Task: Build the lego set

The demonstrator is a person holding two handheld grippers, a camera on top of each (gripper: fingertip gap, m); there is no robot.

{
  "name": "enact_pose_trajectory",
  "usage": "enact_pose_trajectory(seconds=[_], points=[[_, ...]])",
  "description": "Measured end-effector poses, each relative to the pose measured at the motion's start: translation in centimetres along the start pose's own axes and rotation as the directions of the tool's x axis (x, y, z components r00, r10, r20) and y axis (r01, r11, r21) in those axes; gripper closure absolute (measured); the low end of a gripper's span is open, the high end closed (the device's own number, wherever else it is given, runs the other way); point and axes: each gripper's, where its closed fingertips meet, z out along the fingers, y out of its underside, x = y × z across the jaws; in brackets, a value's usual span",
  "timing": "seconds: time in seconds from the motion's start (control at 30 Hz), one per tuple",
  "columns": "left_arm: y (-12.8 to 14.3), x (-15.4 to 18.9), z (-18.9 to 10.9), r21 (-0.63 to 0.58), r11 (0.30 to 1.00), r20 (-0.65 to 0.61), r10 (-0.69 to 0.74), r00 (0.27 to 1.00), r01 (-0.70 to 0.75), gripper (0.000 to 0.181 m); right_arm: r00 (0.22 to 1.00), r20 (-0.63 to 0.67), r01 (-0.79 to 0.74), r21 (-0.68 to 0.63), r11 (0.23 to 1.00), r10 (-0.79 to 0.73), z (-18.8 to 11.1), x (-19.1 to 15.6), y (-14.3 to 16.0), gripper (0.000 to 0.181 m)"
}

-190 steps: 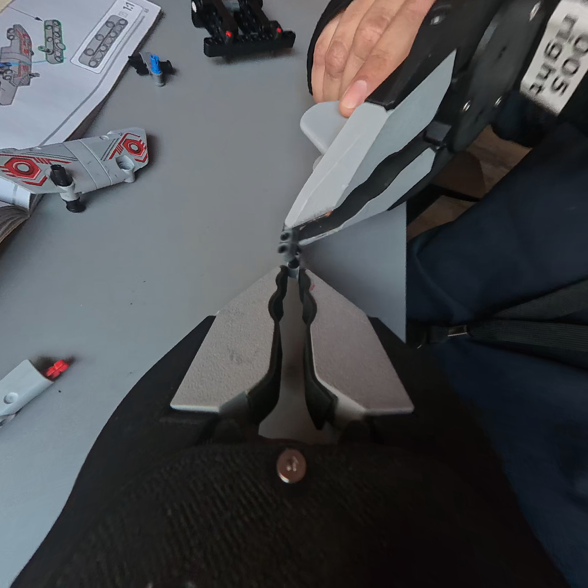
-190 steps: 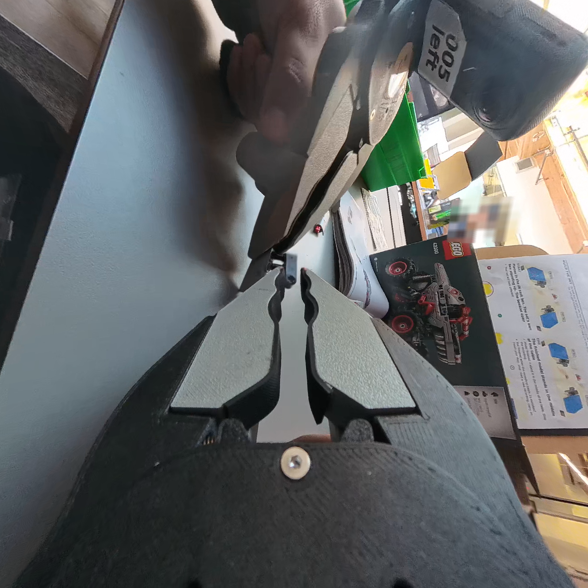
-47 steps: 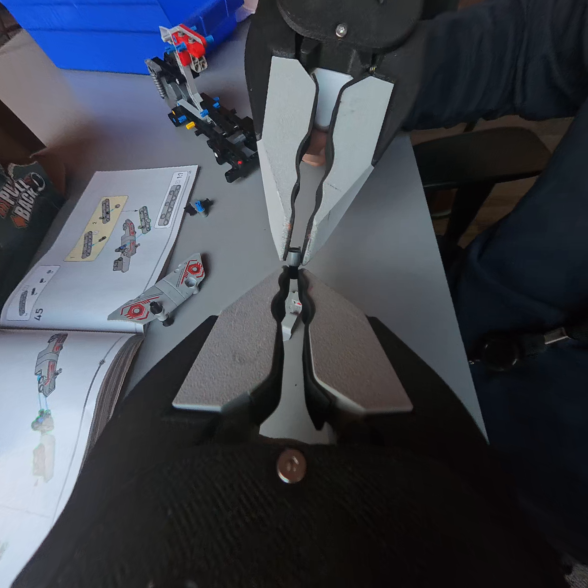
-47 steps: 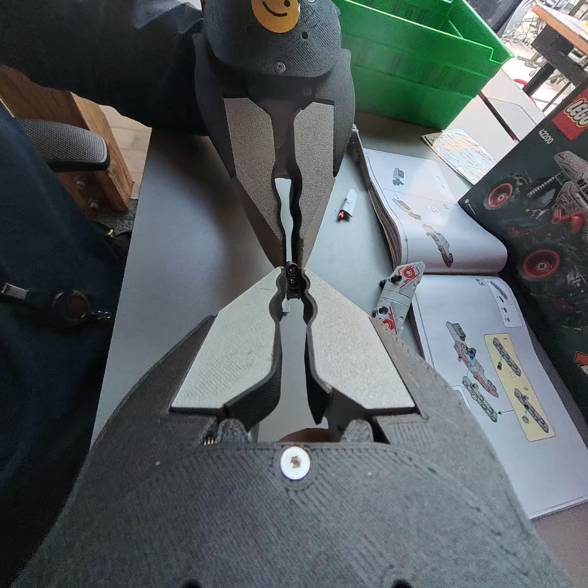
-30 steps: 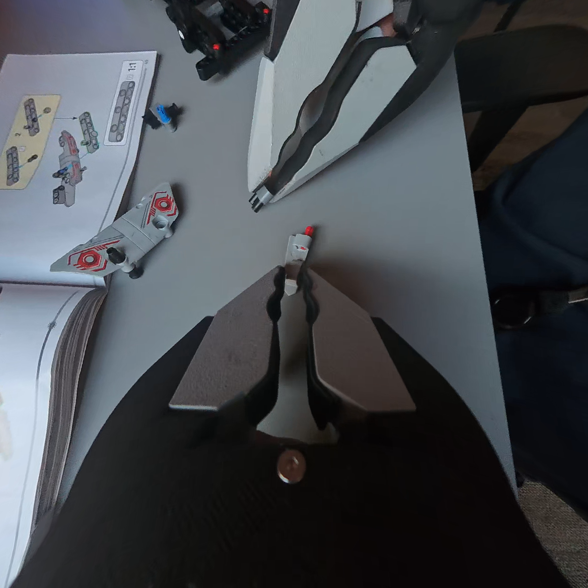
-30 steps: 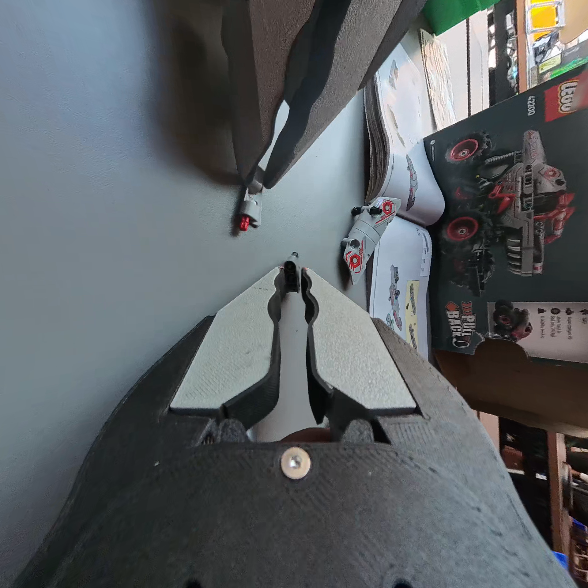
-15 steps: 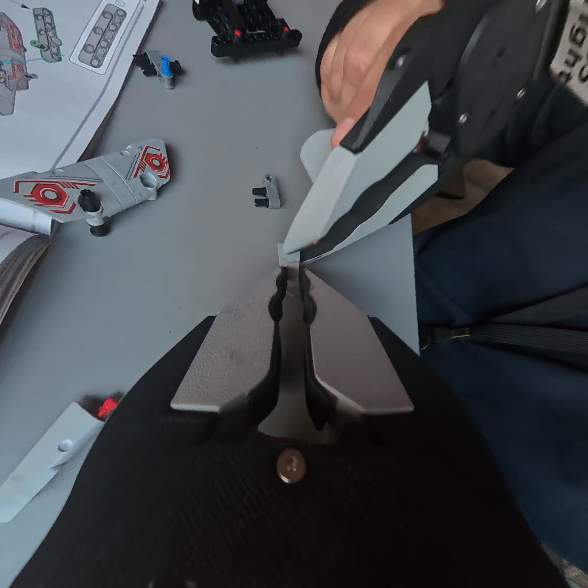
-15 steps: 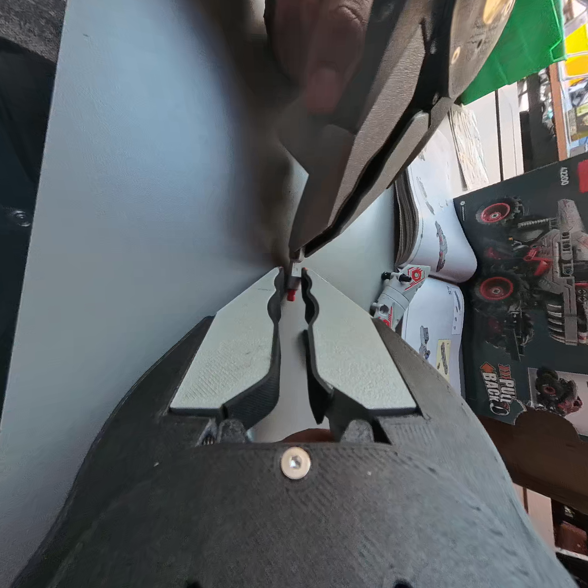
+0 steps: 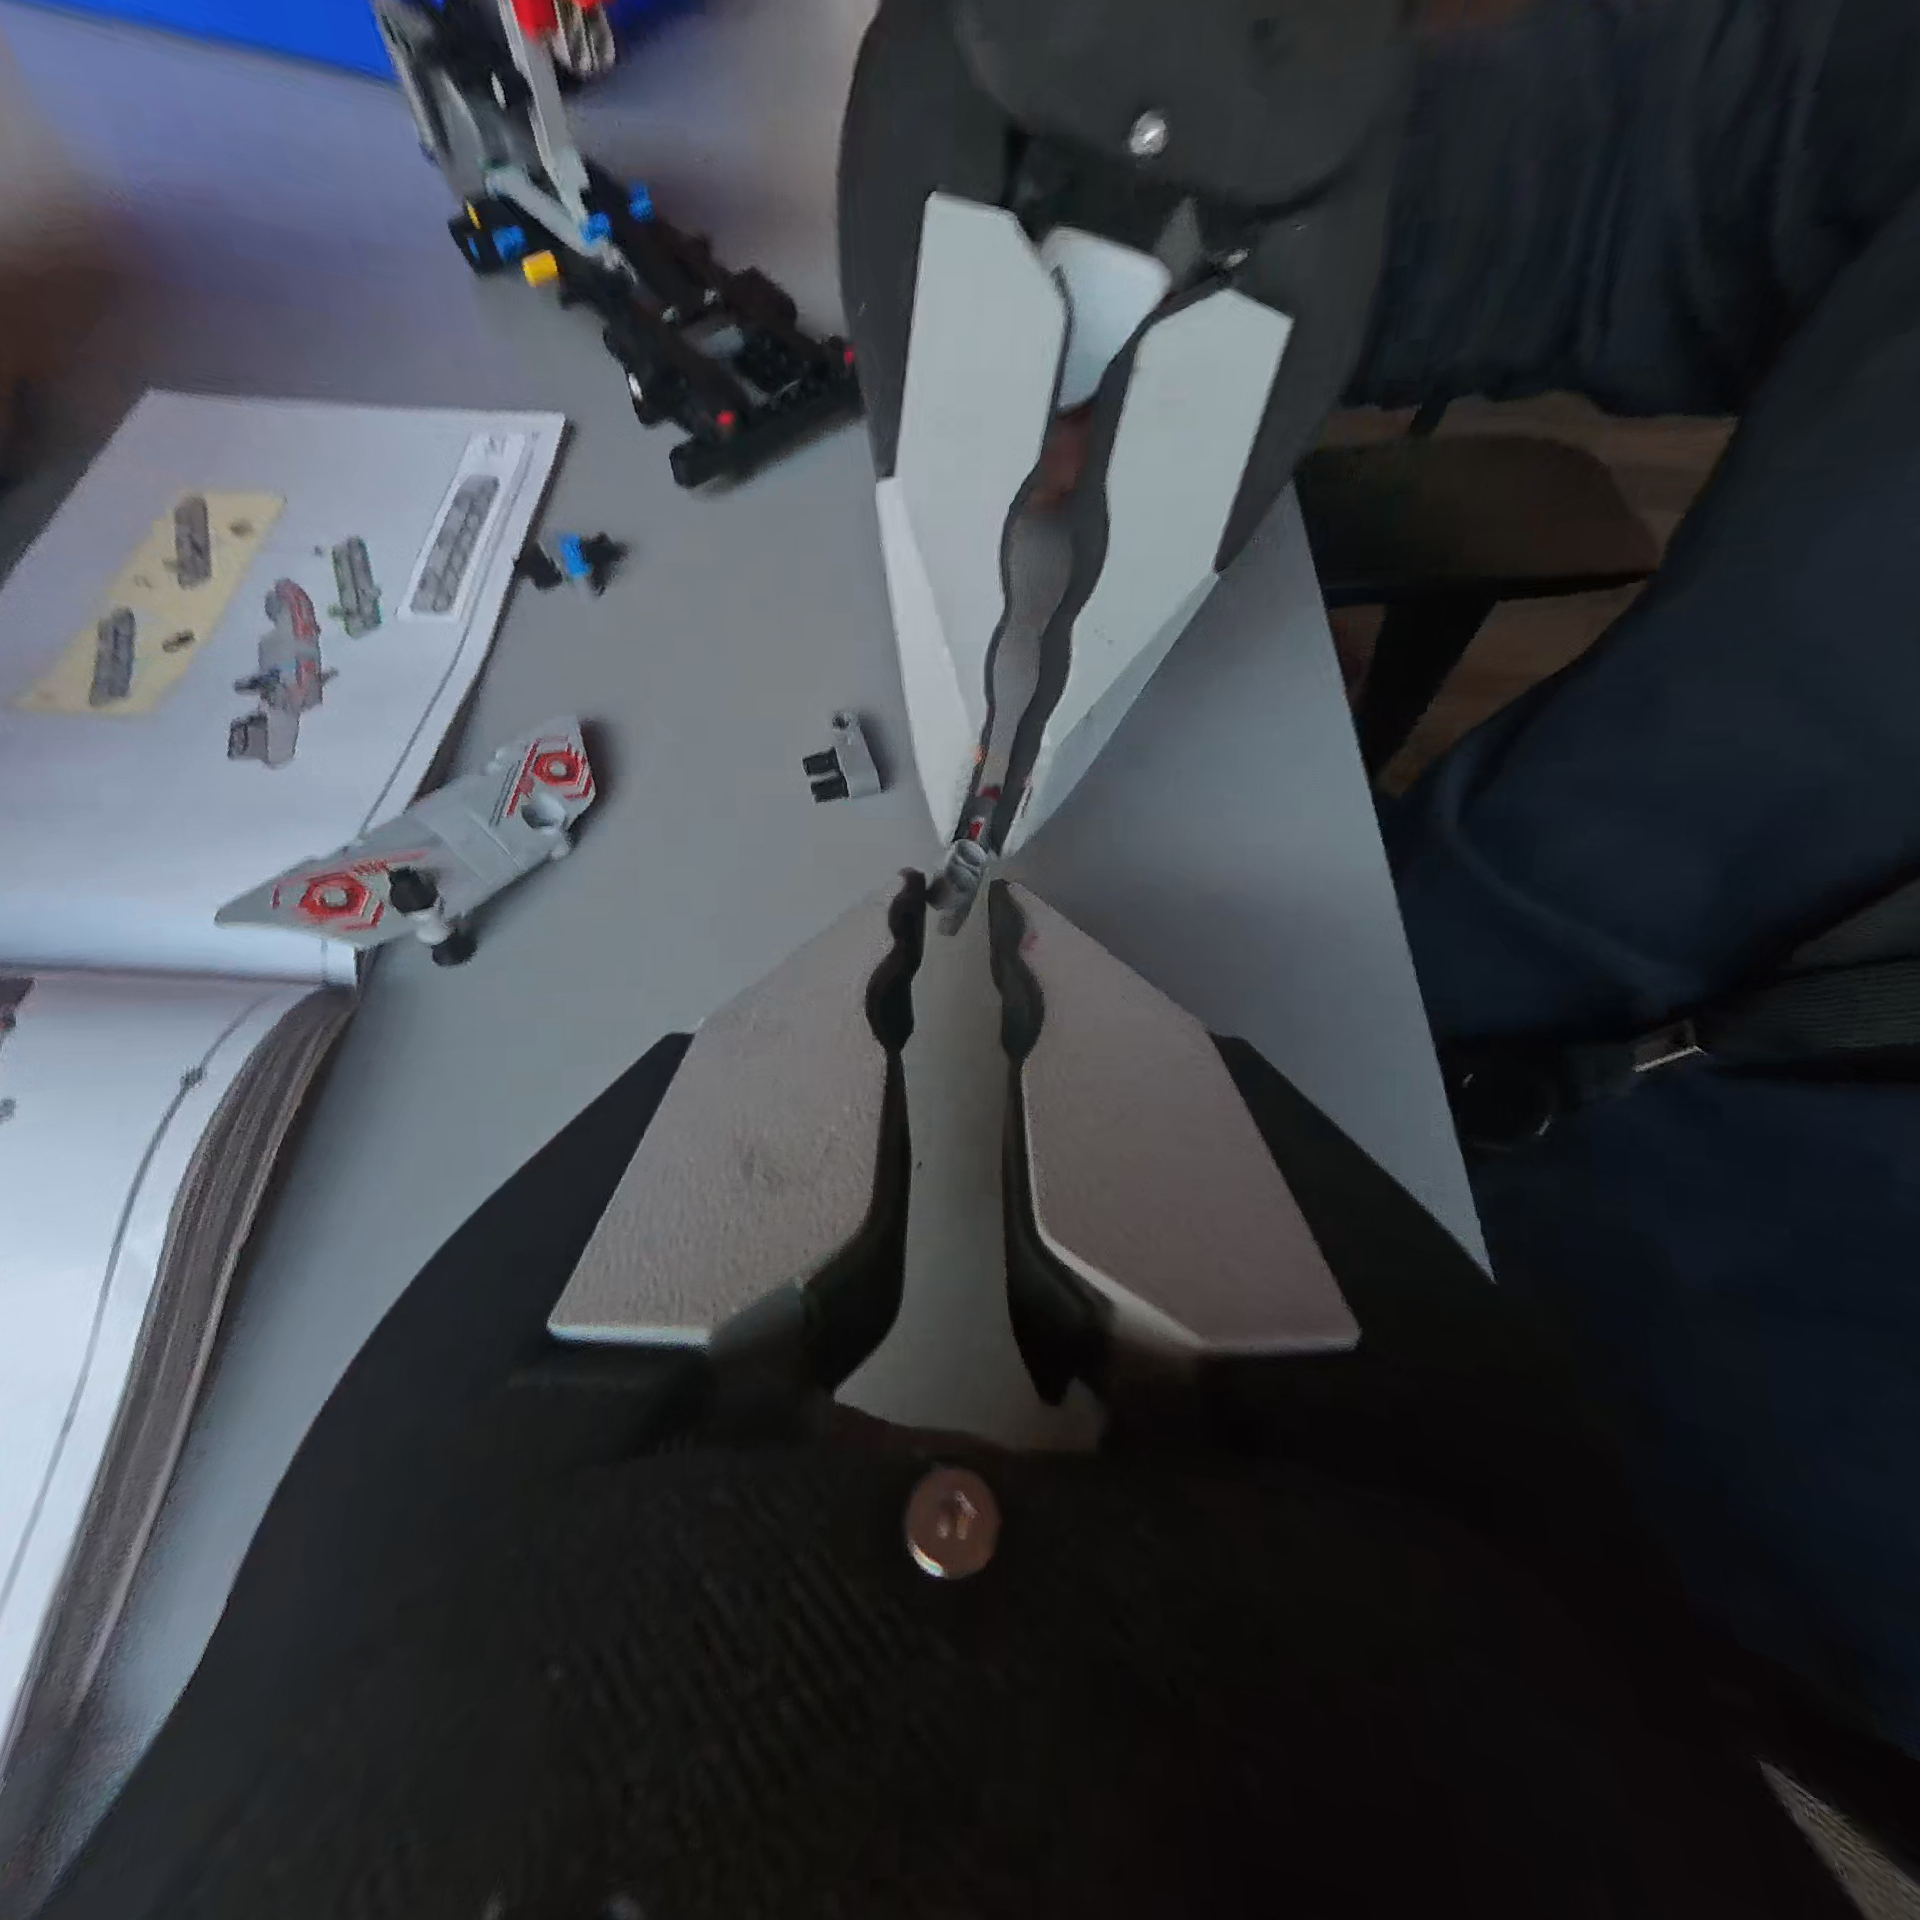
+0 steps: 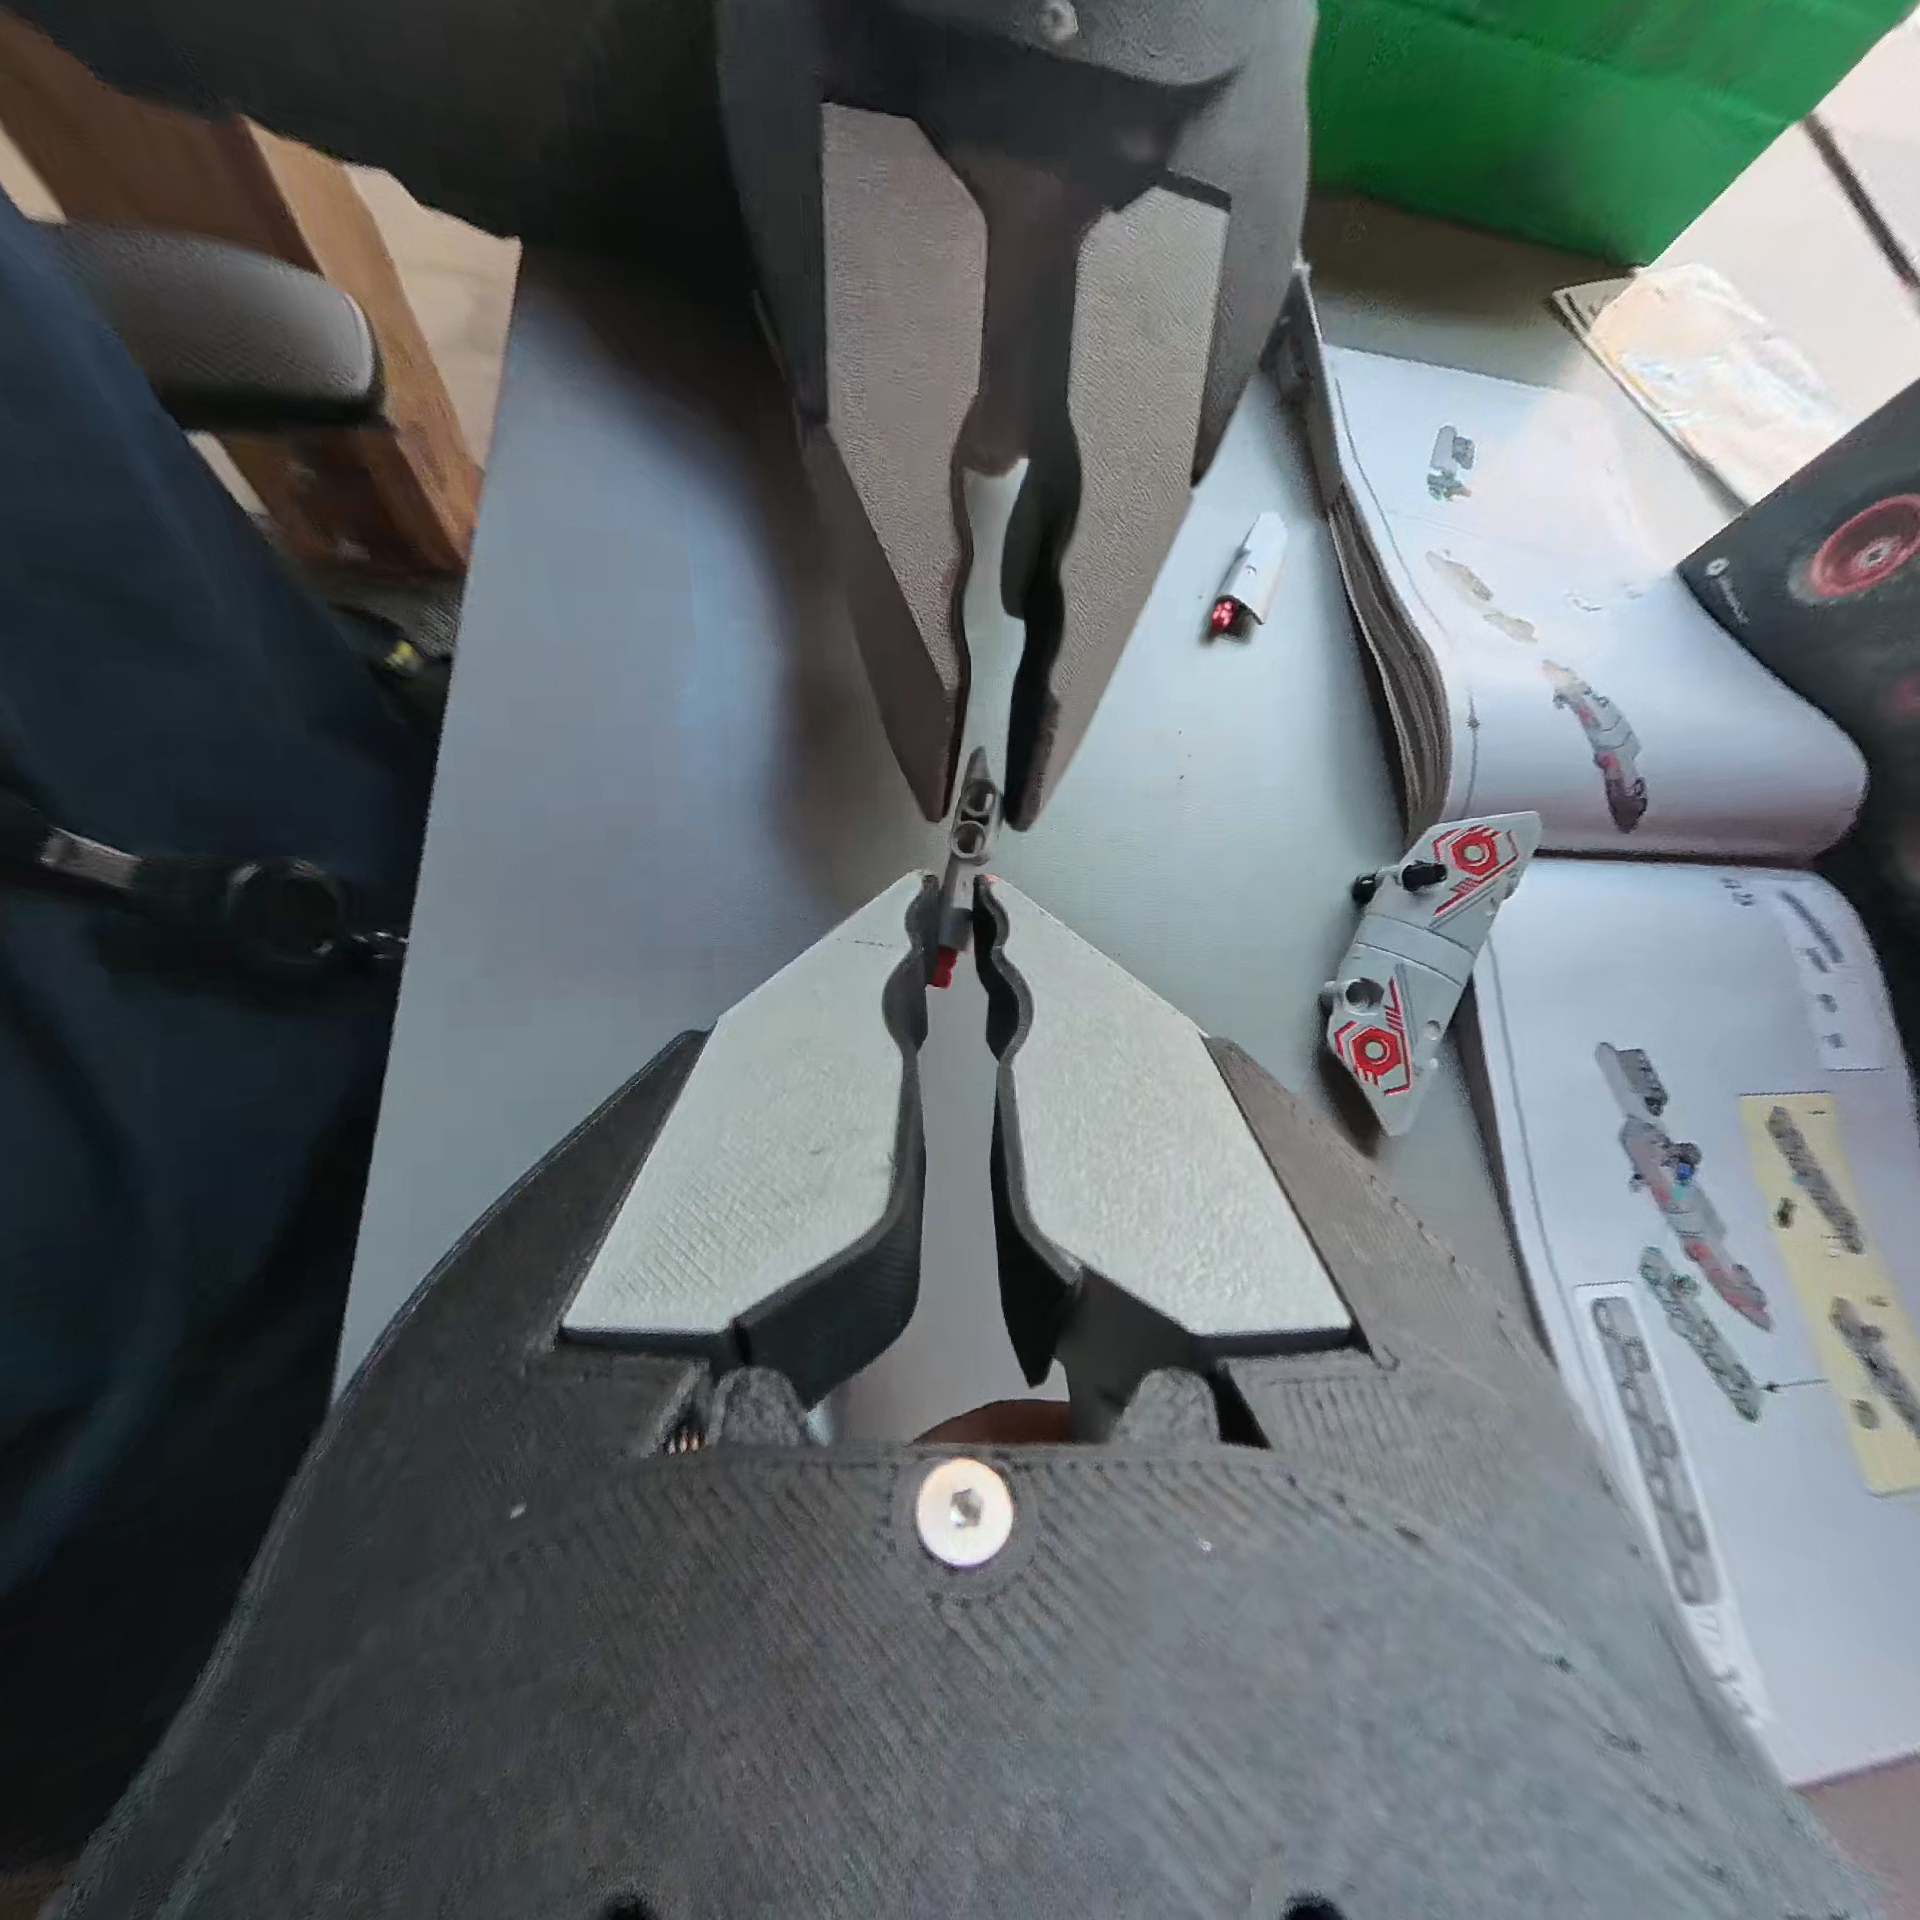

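A small grey lego piece with a red pin (image 10: 951, 925) is held in the air above the grey table (image 9: 675, 644), between the two grippers, which meet tip to tip. My right gripper (image 10: 951, 909) is shut on its red-pin end. My left gripper (image 9: 954, 896) is closed to a narrow gap on its other end (image 9: 961, 871). In the left wrist view the right gripper (image 9: 987, 816) comes down from above. In the right wrist view the left gripper (image 10: 979, 816) does the same. A grey panel with red stickers (image 9: 436, 842) lies on the table.
A grey connector with black pins (image 9: 847, 758) lies by the right gripper. The black chassis (image 9: 717, 353), a small blue-and-black piece (image 9: 571, 556) and the open booklet (image 9: 208, 623) lie left. A white piece with a red end (image 10: 1252, 577), a green bin (image 10: 1558, 125) and the set's box (image 10: 1849, 582) show too. My left and right fingertips are right by each other.
Both grippers have risen from the table with the red-pin piece and turned to face each other tip to tip. The connector with black pins stays on the table.
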Motion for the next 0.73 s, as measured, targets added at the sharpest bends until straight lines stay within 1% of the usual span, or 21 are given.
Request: enact_pose_trajectory(seconds=[0.03, 0.13, 0.27, 0.37, 0.47, 0.63, 0.67, 0.73], points=[[-0.4, 0.0, -0.1, 0.023, 0.999, 0.015, 0.022, 1.000, -0.022, 0.175, 0.999, 0.024, -0.029, 0.018, 0.999, 0.028, -0.2, 0.0, -0.2, 0.178], [-0.7, 0.1, -0.3, 0.051, 0.998, 0.016, 0.037, 0.999, -0.037, 0.178, 0.990, 0.098, -0.104, 0.060, 0.993, 0.097, -0.7, -0.4, -0.5, 0.178], [-1.1, 0.0, -0.5, 0.075, 0.997, 0.024, 0.023, 0.999, -0.025, 0.178, 0.978, 0.149, -0.164, 0.099, 0.981, 0.149, -1.3, -0.4, -0.9, 0.179], [-1.4, 0.3, -0.5, 0.096, 0.995, 0.006, 0.009, 1.000, -0.009, 0.176, 0.978, 0.152, -0.159, 0.112, 0.981, 0.141, -1.5, -0.4, -1.2, 0.179], [-1.3, 0.5, -0.3, 0.087, 0.996, -0.015, -0.006, 1.000, 0.007, 0.177, 0.980, 0.153, -0.146, 0.115, 0.983, 0.128, -1.5, -0.6, -1.4, 0.179], [-1.2, 0.1, -0.2, 0.077, 0.997, 0.023, 0.011, 1.000, -0.013, 0.178, 0.989, 0.099, -0.121, 0.104, 0.987, 0.110, -1.5, 0.1, -1.2, 0.178], [-1.1, 0.0, -0.2, 0.073, 0.997, 0.030, 0.012, 0.999, -0.014, 0.178, 0.992, 0.079, -0.106, 0.095, 0.990, 0.099, -1.7, 0.3, -1.0, 0.176], [-0.9, -0.3, -0.3, 0.063, 0.998, 0.047, 0.003, 0.999, -0.006, 0.178, 0.998, 0.011, -0.064, 0.041, 0.997, 0.064, -2.5, 1.3, -0.1, 0.165]])
